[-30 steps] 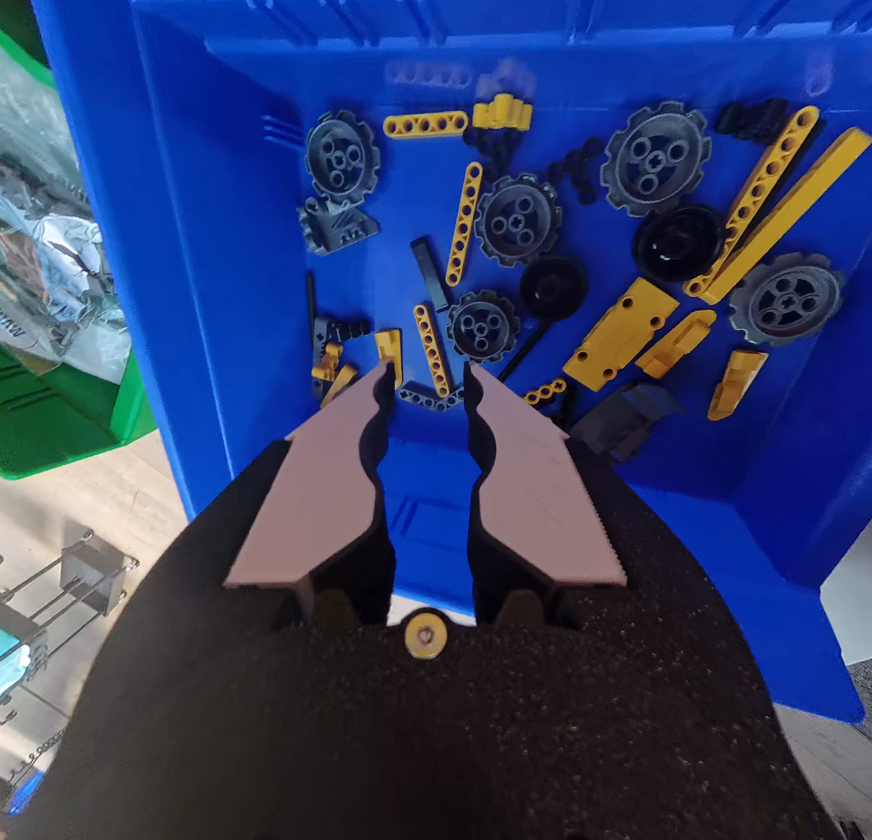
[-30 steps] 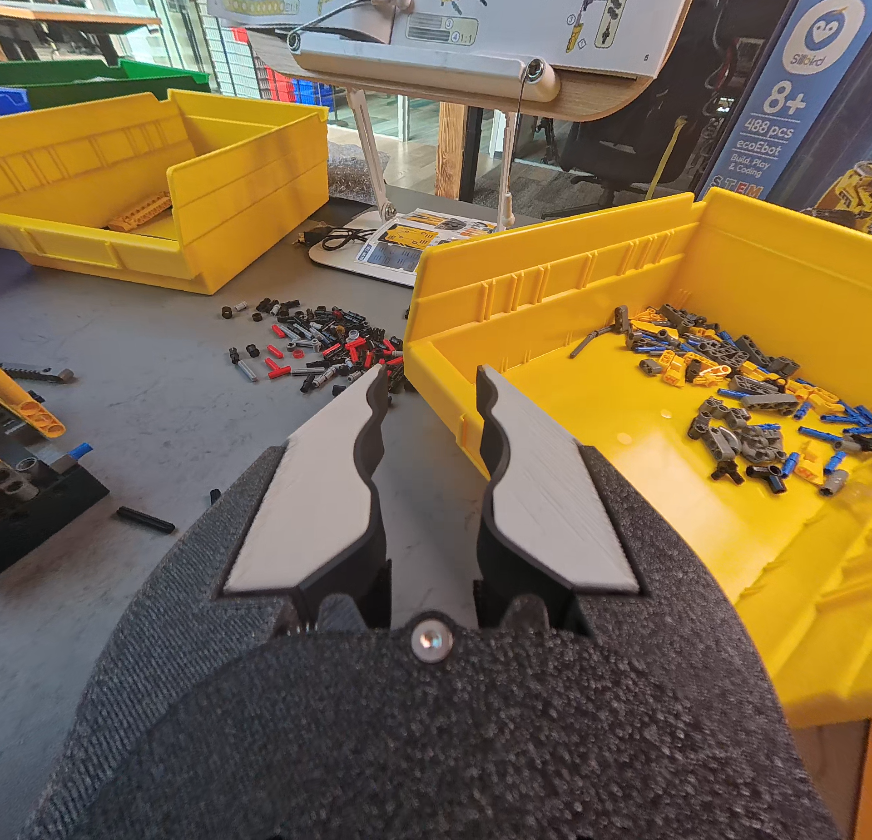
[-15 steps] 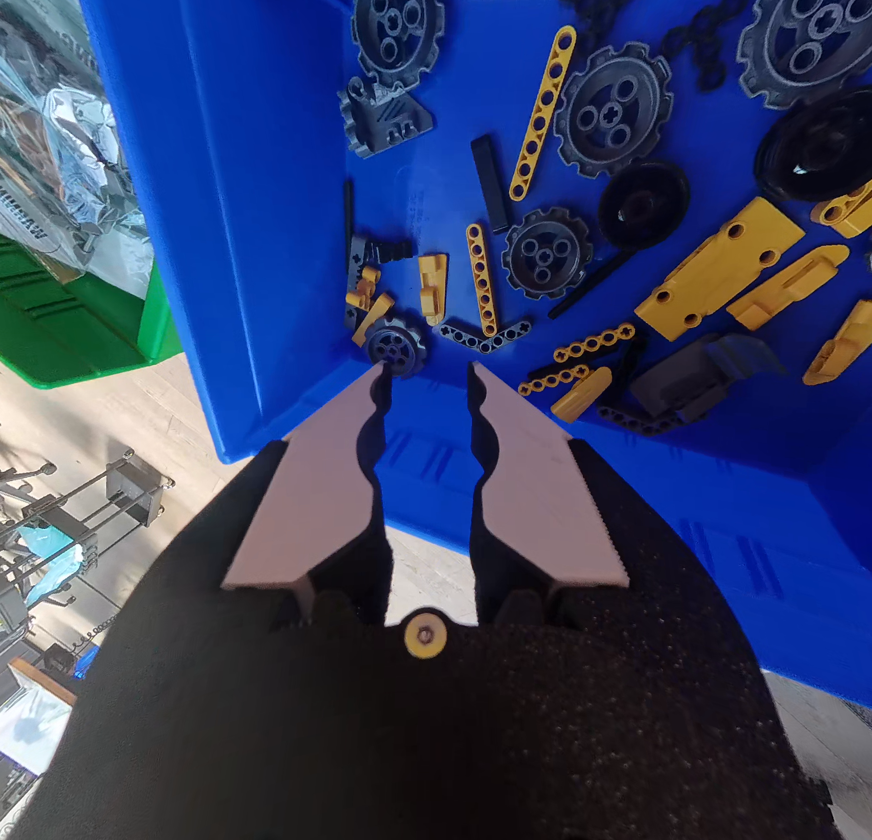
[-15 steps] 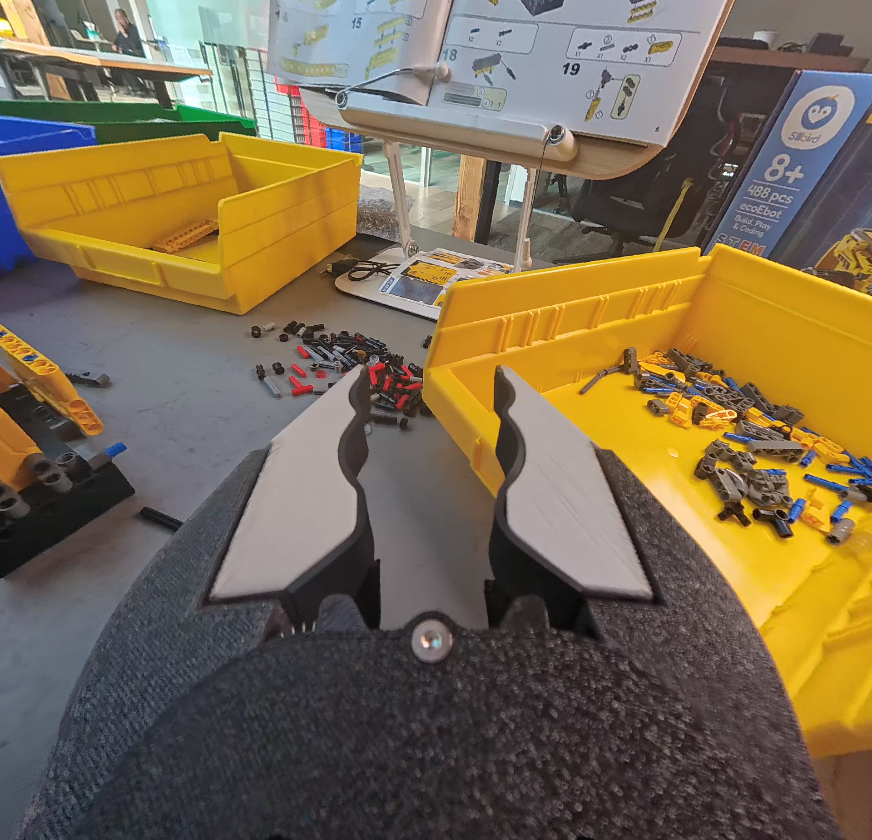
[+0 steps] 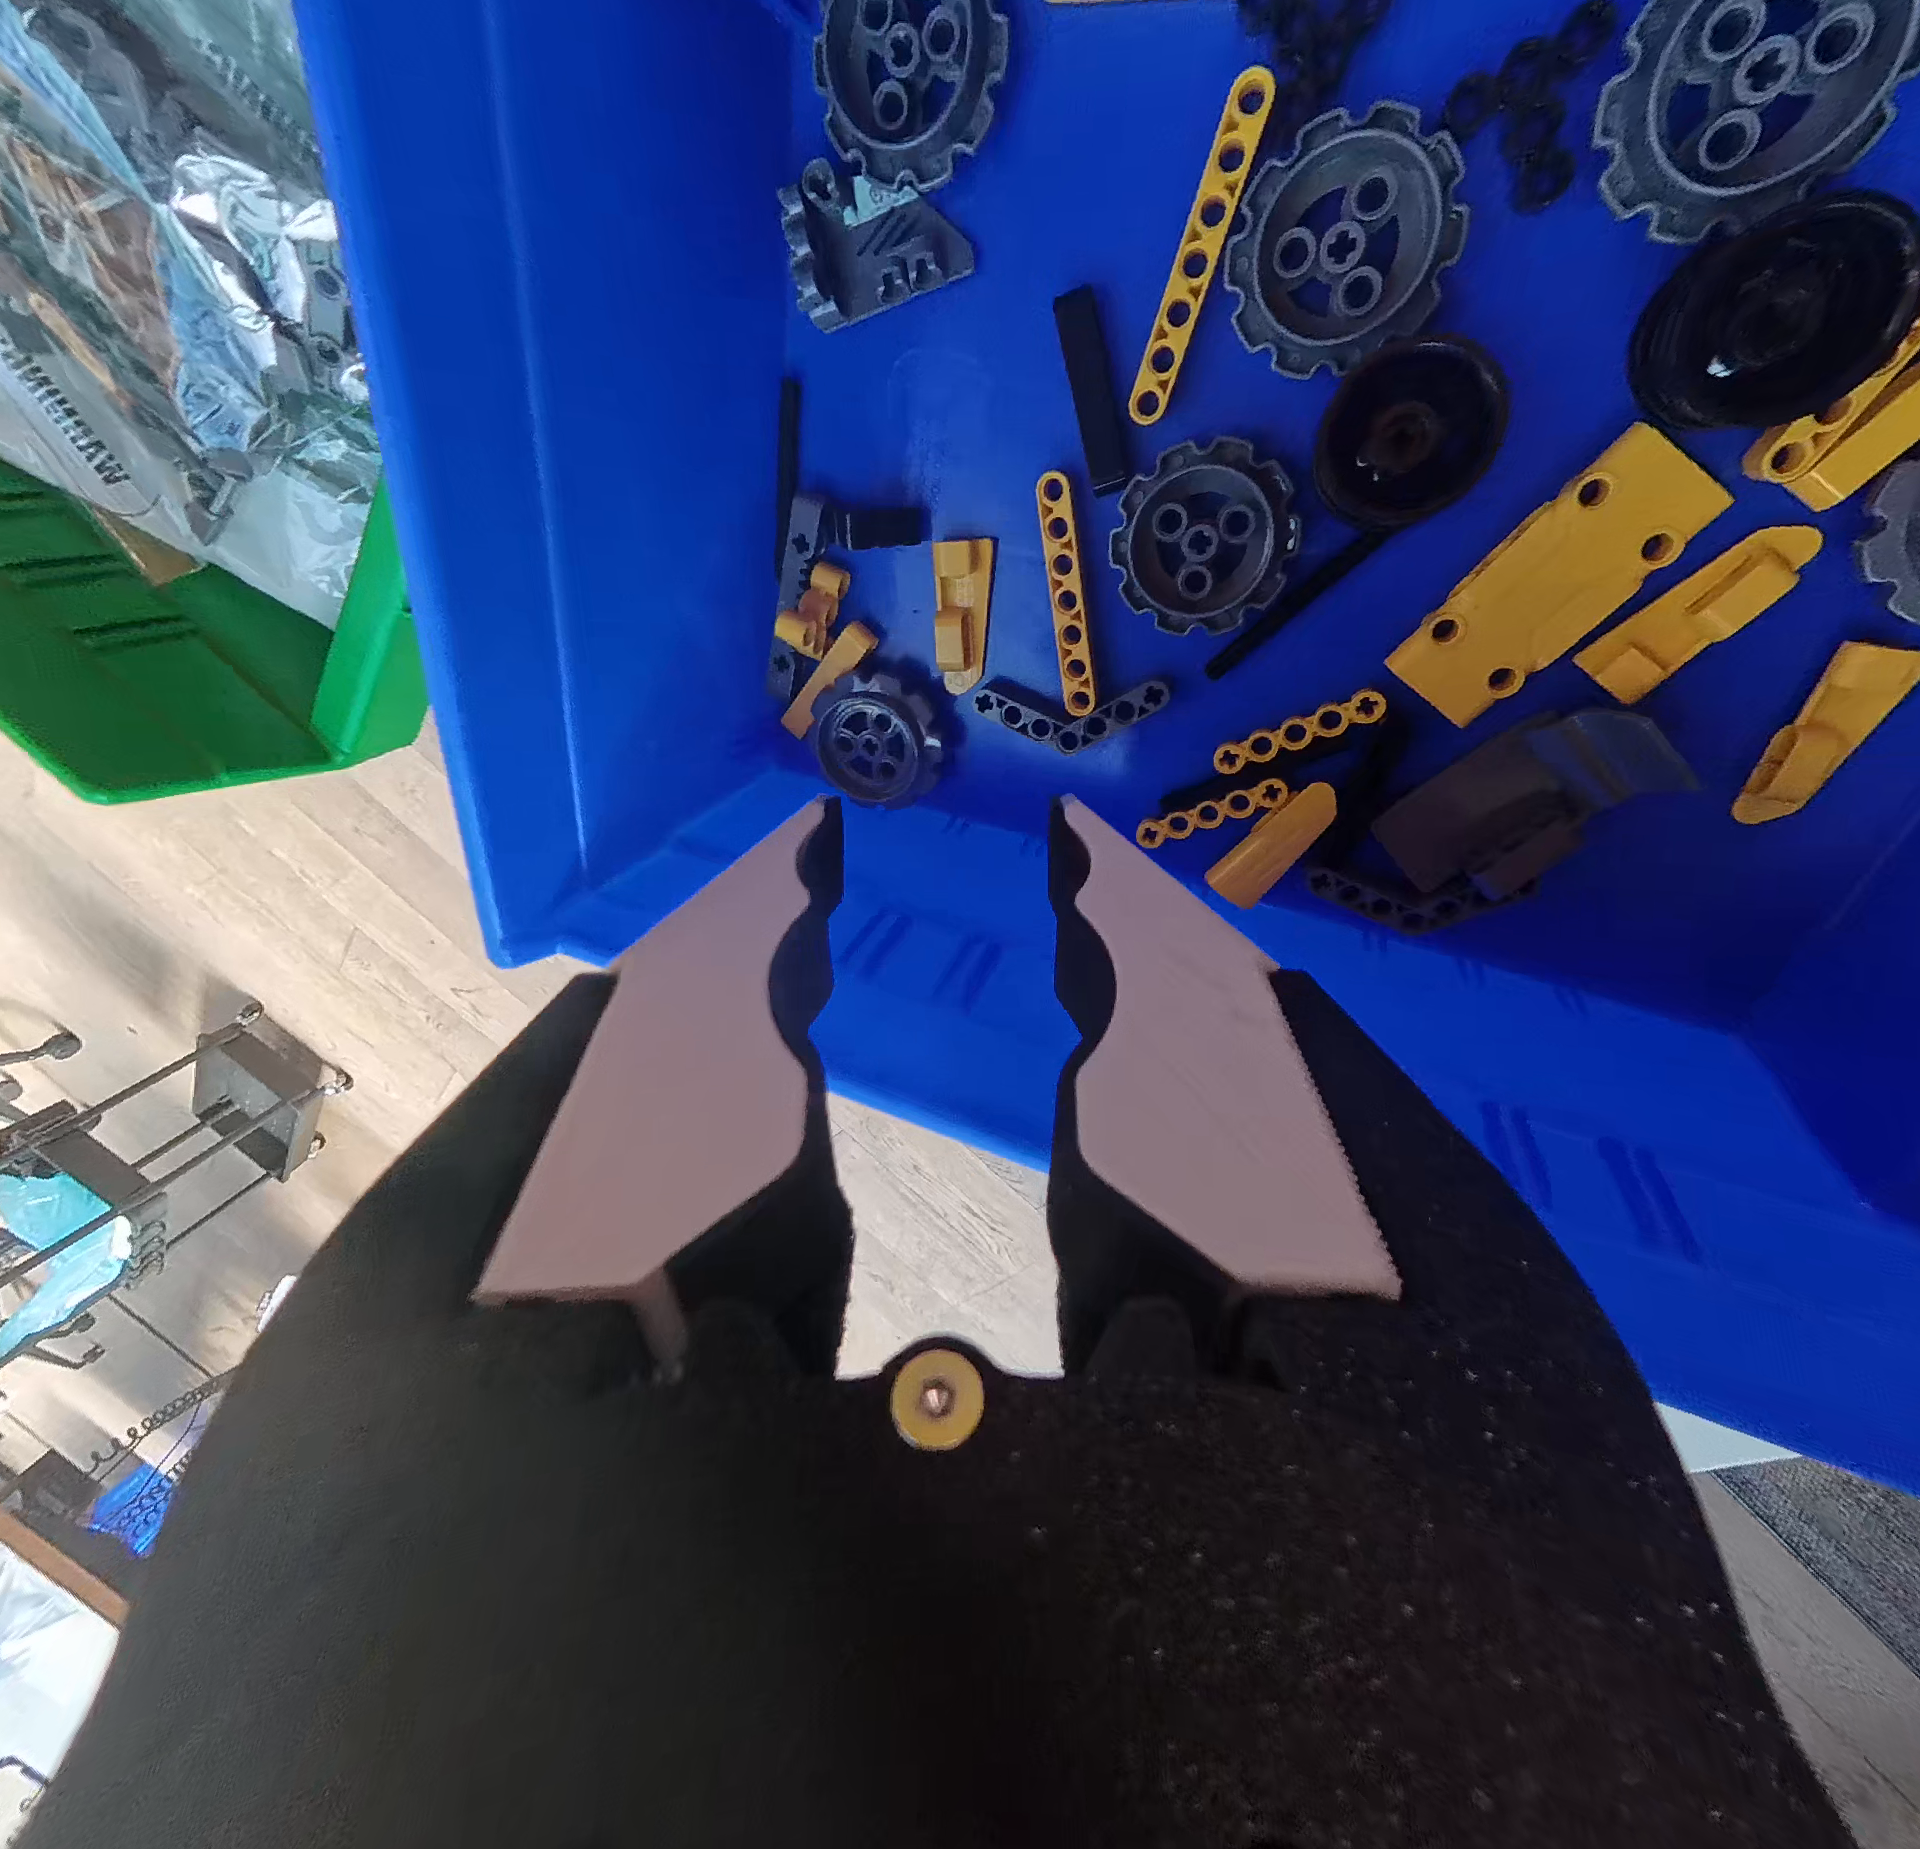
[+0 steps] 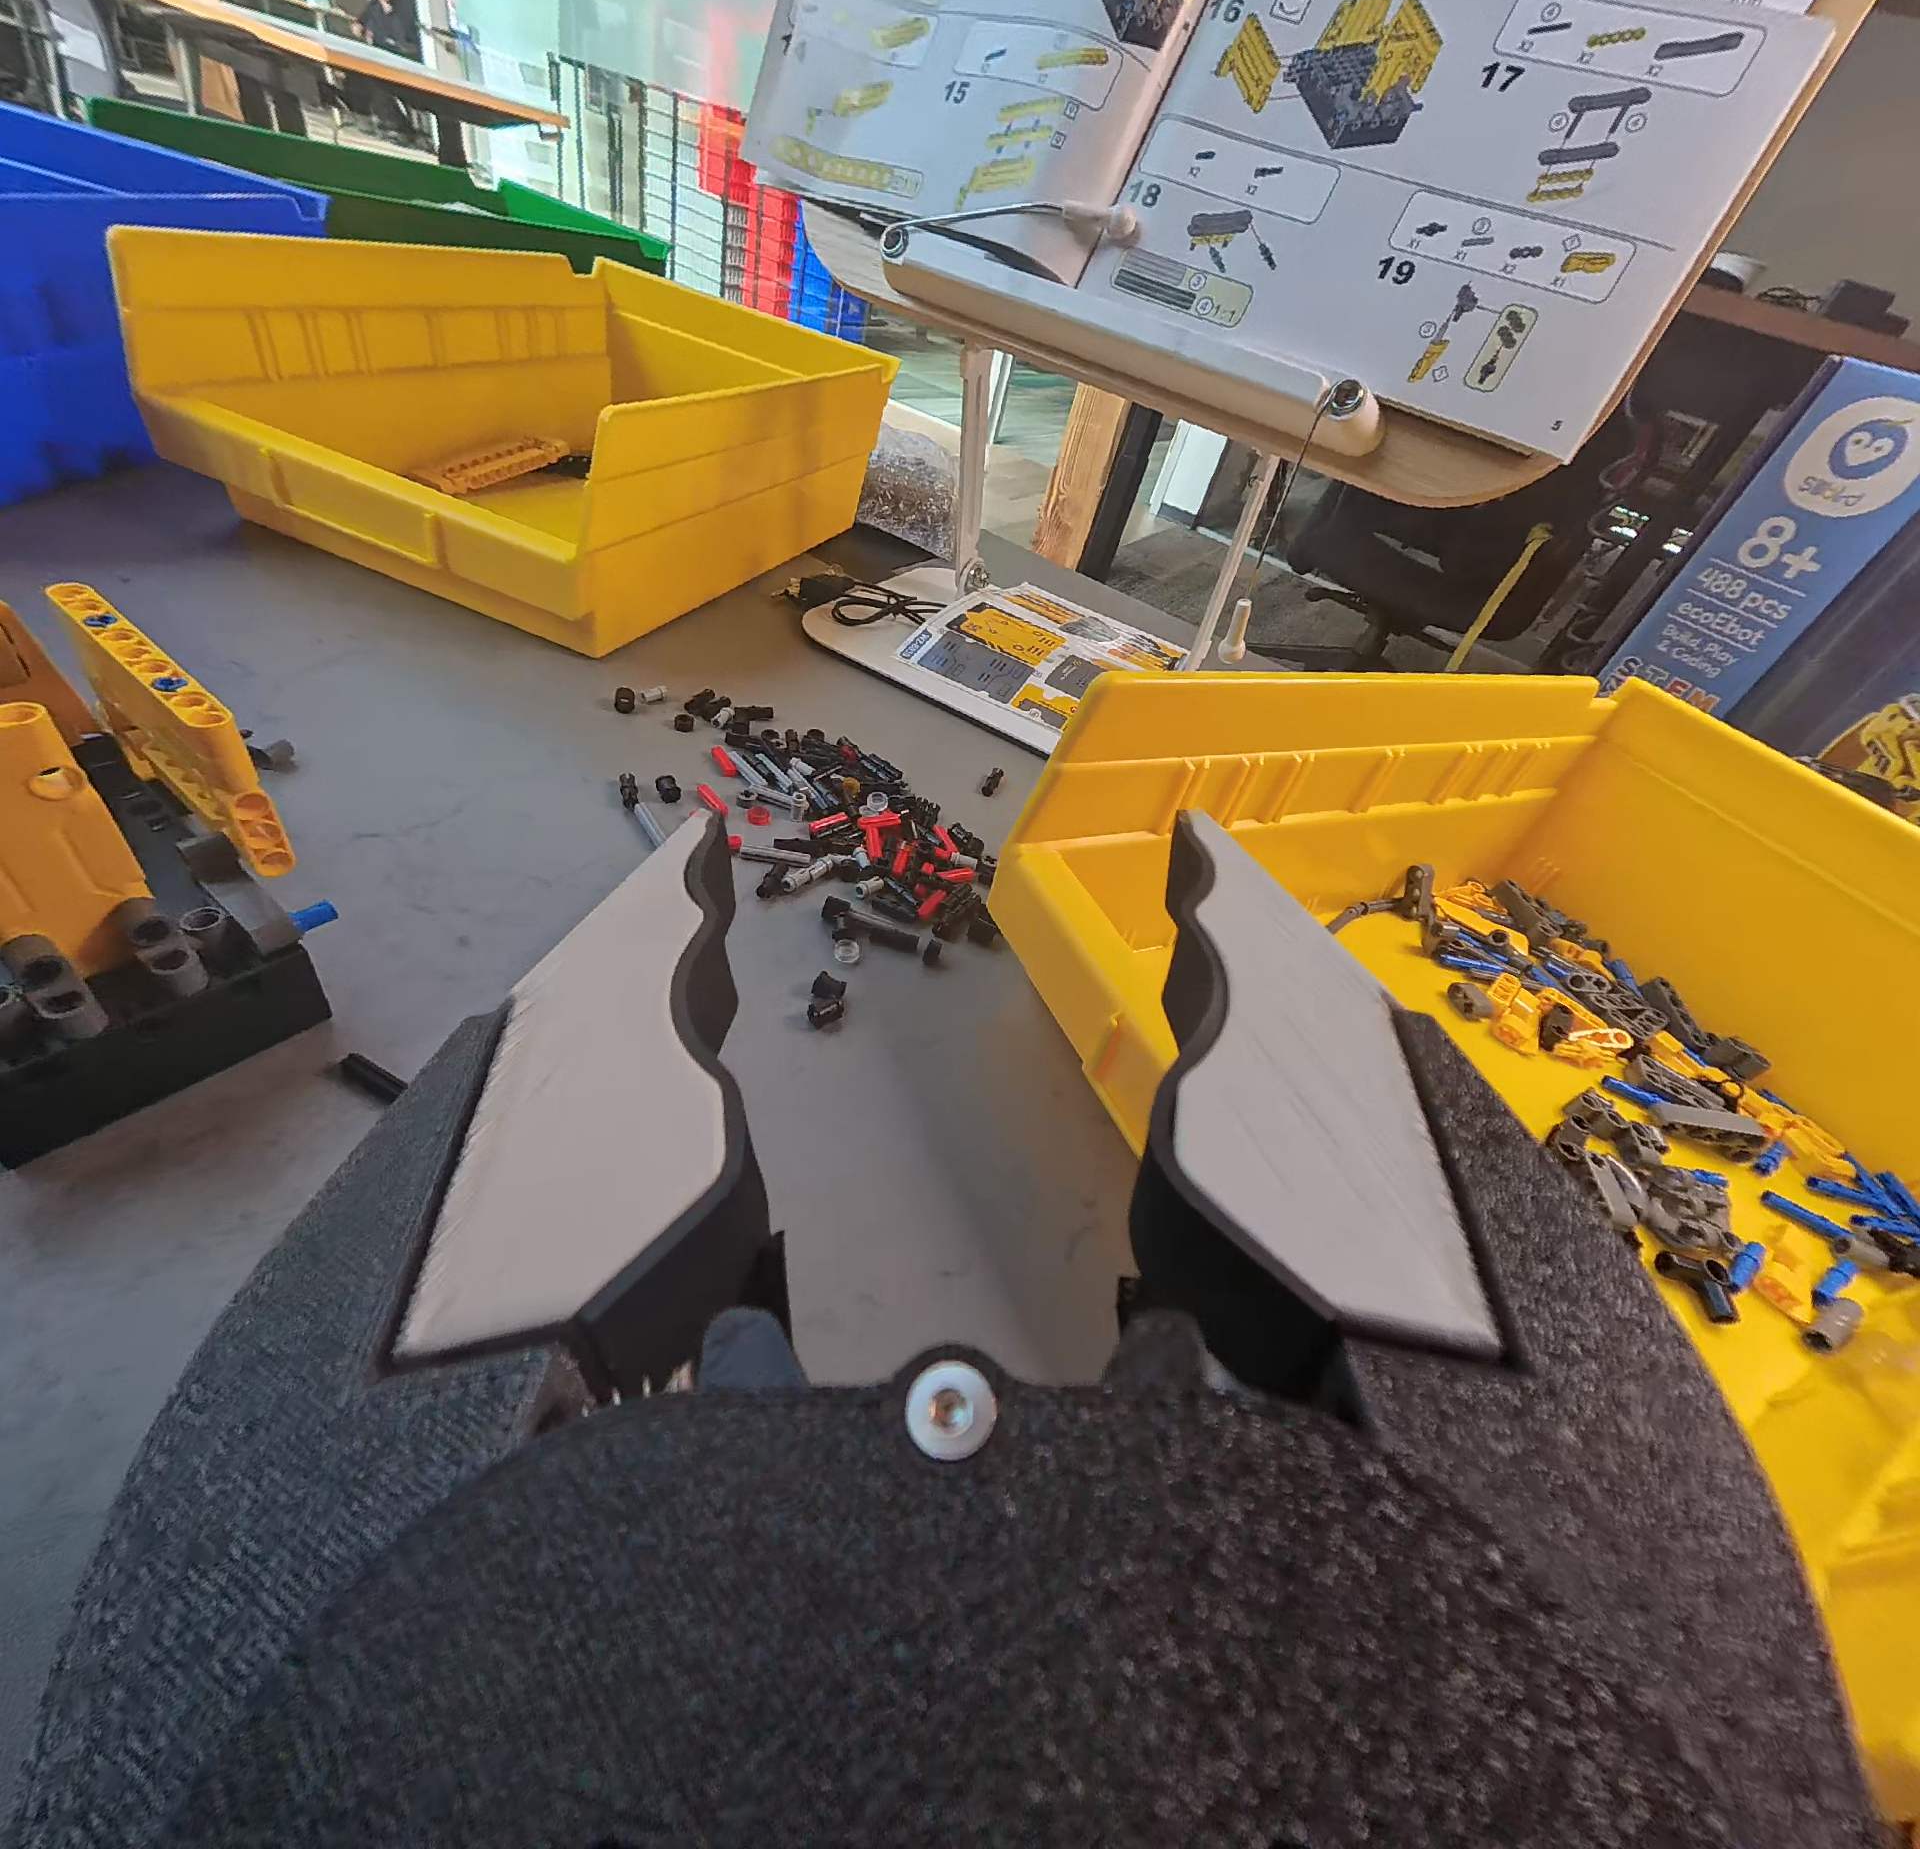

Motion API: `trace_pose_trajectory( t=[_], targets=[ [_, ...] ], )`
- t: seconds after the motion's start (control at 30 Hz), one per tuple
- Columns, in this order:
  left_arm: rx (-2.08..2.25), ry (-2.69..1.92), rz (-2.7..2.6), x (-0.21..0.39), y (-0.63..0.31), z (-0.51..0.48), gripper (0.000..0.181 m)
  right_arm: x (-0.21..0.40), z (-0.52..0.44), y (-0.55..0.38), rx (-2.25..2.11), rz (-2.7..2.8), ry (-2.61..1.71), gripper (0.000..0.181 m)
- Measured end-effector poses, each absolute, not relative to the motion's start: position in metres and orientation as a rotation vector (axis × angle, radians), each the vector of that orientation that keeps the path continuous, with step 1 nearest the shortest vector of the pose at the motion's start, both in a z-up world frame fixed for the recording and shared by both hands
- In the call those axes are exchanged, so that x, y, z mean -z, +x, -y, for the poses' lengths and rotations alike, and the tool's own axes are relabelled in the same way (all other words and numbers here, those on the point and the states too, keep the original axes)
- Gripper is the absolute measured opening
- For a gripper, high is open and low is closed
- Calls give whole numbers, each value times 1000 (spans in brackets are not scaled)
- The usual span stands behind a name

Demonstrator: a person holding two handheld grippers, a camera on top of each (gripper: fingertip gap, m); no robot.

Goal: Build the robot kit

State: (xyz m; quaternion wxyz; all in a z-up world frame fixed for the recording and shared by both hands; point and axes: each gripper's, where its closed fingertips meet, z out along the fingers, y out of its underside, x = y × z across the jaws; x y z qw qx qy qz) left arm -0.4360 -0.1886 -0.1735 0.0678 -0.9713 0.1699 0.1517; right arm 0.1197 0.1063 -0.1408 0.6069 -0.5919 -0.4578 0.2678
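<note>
Gears, beams and panels of a building set lie scattered on the floor of a blue bin (image 5: 582, 511), seen from above by the left gripper (image 5: 940, 823), whose jaws stand partly open and empty over the bin's near wall. Just beyond its tips sits a small dark gear (image 5: 878, 750), the nearest piece, with a grey angled beam (image 5: 1070, 719) beside it and a short yellow beam (image 5: 1065, 594) a little farther into the bin. Five larger grey toothed wheels and two black discs are in view deeper in the bin, among yellow panels. Beside the blue bin stands a green bin (image 5: 208, 677) holding crumpled clear bags. The right gripper (image 6: 945, 843) hovers above the grey bench (image 6: 436, 760), its jaws wide apart and holding nothing. Beyond its tips lies a loose heap of small black, red and grey pins (image 6: 862, 843). One yellow bin (image 6: 1299, 750), next to that heap, holds grey, yellow and blue connectors; a second yellow bin (image 6: 416, 449), farther back, holds one orange piece. A partly built yellow and black model (image 6: 114, 885) stands on the other side of the heap, and an instruction booklet on a stand (image 6: 1299, 137) rises behind it.
</note>
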Motion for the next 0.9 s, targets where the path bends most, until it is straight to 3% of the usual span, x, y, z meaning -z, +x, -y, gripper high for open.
trace_pose_trajectory(
  t=[0.5, 0.7, 0.9],
  targets=[
    [-663, -3116, -392, 224, -490, 156, 27, 146, -104, 116, -604, 1090, -1370, 80],
    [-607, -3159, -425, 235, -491, 154, 10, 149, -105, 115, -621, 1102, -1387, 77],
    [-10, -3072, -578, 230, -421, 150, 8, 149, -101, 113, -635, 1122, -1373, 75]
  ],
)
